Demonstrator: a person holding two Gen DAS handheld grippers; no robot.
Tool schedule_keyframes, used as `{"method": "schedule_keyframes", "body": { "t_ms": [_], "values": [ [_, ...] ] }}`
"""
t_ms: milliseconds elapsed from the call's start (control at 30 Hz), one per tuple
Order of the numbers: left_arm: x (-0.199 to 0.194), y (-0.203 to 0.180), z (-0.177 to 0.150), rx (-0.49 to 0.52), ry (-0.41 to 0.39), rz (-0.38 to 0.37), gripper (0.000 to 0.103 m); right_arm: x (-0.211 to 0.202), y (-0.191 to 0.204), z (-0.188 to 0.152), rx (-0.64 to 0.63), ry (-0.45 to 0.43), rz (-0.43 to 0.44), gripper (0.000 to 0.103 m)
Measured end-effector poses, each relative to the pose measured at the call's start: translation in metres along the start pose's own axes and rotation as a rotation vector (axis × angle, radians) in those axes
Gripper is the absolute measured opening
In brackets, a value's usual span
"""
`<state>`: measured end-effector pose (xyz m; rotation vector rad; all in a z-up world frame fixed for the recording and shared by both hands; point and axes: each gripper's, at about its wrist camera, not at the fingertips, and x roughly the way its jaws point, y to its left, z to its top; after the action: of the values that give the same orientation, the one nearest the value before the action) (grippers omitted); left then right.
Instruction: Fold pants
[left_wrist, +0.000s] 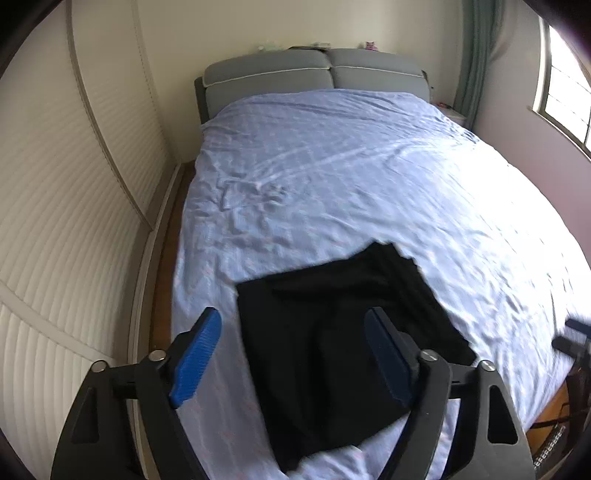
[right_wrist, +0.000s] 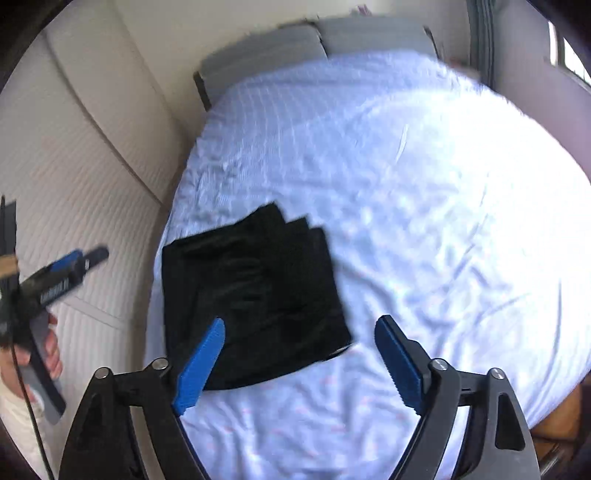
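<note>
Left wrist view: the left gripper (left_wrist: 293, 350) hangs above the near edge of the bed (left_wrist: 332, 177), its blue fingers (left_wrist: 197, 358) spread wide and holding nothing; the black pants (left_wrist: 332, 332) lie directly beyond and between them, already gathered into a compact, roughly square stack on the pale blue sheet, with stepped layer edges at the far right corner. The stack's slightly longer side appears to run away from the camera, though fisheye distortion makes this uncertain. Right wrist view: the right gripper (right_wrist: 299, 354) has its fingers likewise apart and empty; here the pants (right_wrist: 255, 295) lie ahead and to the left, the left finger overlapping the near edge of the stack in the picture, while bare sheet fills the gap between the jaws. Judged from both views, the left gripper is the better centred on the garment, and the folding looks nearly or wholly complete
</note>
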<state>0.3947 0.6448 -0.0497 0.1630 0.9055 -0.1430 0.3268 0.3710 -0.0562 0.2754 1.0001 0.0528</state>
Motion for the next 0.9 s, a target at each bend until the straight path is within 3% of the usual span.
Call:
{"method": "schedule_keyframes", "body": {
  "t_ms": [133, 233, 467, 667, 900],
  "values": [
    [-0.031, -0.063, -0.021, 0.032, -0.020, -0.005, 0.093, -0.031, -0.039, 0.002, -0.068, -0.039, 0.030, 0.092],
    [-0.053, -0.118, -0.030, 0.036, -0.041, 0.036, 0.098, -0.054, -0.069, -0.004, -0.124, -0.047, 0.042, 0.092],
    [-0.093, -0.240, -0.033, -0.075, -0.045, 0.036, 0.100, -0.097, -0.142, 0.003, -0.232, -0.064, 0.066, 0.092],
    [-0.114, -0.316, -0.038, -0.170, -0.050, 0.055, 0.100, -0.129, -0.212, 0.004, -0.290, -0.065, 0.101, 0.092],
    [-0.133, -0.386, -0.039, -0.136, -0.064, 0.079, 0.100, -0.157, -0.280, -0.002, -0.293, -0.090, 0.082, 0.092]
  ]
}}
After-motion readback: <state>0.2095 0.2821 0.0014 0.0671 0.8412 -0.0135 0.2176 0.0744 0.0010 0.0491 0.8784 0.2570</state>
